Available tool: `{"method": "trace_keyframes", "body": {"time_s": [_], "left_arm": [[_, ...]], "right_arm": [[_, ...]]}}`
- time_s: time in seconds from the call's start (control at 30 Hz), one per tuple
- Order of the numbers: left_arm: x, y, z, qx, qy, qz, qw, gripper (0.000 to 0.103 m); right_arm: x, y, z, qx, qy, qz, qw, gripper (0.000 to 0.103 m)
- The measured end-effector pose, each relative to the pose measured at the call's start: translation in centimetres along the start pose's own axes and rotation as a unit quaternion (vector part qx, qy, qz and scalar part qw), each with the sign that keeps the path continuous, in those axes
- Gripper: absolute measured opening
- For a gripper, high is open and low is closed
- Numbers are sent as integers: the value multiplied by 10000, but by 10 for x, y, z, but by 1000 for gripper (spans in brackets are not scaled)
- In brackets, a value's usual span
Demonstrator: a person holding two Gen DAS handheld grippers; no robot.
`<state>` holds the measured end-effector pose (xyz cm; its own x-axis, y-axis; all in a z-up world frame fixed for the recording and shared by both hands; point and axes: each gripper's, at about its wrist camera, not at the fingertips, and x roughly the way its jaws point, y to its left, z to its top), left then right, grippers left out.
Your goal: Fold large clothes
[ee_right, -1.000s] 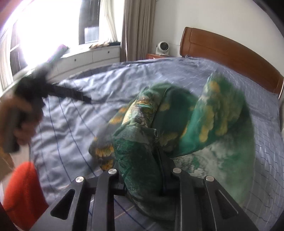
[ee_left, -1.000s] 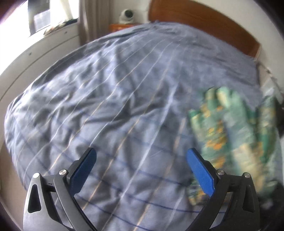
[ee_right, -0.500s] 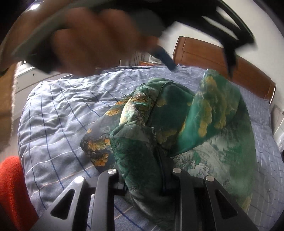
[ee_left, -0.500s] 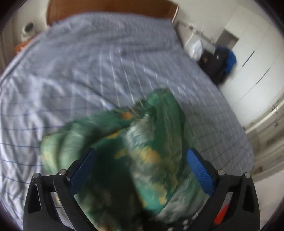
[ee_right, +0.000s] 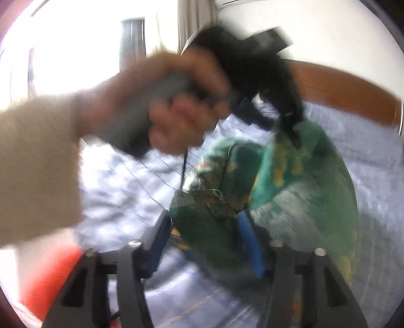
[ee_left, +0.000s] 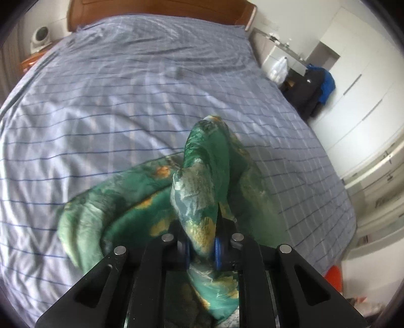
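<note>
The left gripper is clamped on a bunched fold of the green patterned garment, its blue pads pressed close on either side of the cloth with almost no gap. From that pinch the fabric rises in a ridge and then spills down and to the left, lying crumpled on the blue checked bedspread near the bed's foot edge, roughly midway across its width. The wooden headboard runs along the far edge of the bed, and white wardrobe doors stand off to the right. The right wrist view is heavily blurred — still, the right gripper shows its two blue pads set apart at a middling width, with green fabric lying between and over them; whether they actually pinch the cloth cannot be told. Above it, the person's left hand grips the handle of the other tool, whose dark tip reaches the top of the garment — the sleeve is beige.
</note>
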<state>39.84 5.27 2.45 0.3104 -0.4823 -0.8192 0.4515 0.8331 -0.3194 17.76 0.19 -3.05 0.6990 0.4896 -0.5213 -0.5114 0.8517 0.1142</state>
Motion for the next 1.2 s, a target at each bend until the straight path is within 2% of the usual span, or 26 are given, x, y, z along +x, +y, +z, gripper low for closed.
{"method": "trace_keyframes", "body": {"time_s": [0.1,0.17,0.2,0.27,0.33,0.37,0.5,0.6,0.63,0.7,0.73,0.8,0.87,0.9,0.97,1.07,1.13,1.2], "left_arm": [[-4,25,-2,-137,-2,109,9998,12],[-3,42,-4,-246,2,125,9996,12],[-2,47,-4,-267,2,123,9996,12],[-2,55,-7,-282,-22,109,9995,12],[-2,63,-9,-285,-50,155,9995,12],[-2,66,-9,-299,-44,191,9994,12],[8,94,-17,-524,41,414,9978,12],[13,121,-27,-801,22,393,9960,14],[13,129,-31,-913,-23,367,9951,16],[6,136,-35,-1064,-115,474,9931,33],[1,137,-37,-1101,-171,583,9921,38],[-19,132,-38,-1036,-407,857,9901,55],[-43,119,-39,-885,-758,1134,9867,64],[-49,114,-40,-829,-848,1143,9863,72],[-53,99,-39,-775,-960,1050,9868,75],[-34,79,-41,-807,-838,995,9882,75],[-9,76,-48,-922,-562,1043,9887,60],[12,81,-58,-1021,-425,1355,9846,40]], "right_arm": [[-36,-20,13,737,-405,399,9957,62],[-48,-40,19,1101,-549,270,9920,61],[-45,-52,23,1182,-511,52,9917,60],[-27,-70,25,1146,-269,-357,9924,51],[4,-88,24,1143,219,-471,9921,40],[26,-89,20,1022,512,-519,9921,39],[80,-68,12,569,1153,-498,9904,39],[105,-55,6,573,1239,-536,9892,39],[107,-52,3,591,1241,-555,9890,39],[119,-45,0,555,1236,-660,9886,39],[121,-41,0,518,1215,-727,9886,39],[121,-38,-4,468,1141,-842,9888,39],[120,-40,-5,538,1092,-836,9890,39],[118,-40,-6,586,1069,-835,9890,39],[118,-40,-7,625,1037,-850,9890,39],[121,-36,-4,550,1004,-982,9886,39],[122,-34,-5,521,987,-1030,9884,39],[120,-31,-7,460,970,-1071,9884,39]]}}
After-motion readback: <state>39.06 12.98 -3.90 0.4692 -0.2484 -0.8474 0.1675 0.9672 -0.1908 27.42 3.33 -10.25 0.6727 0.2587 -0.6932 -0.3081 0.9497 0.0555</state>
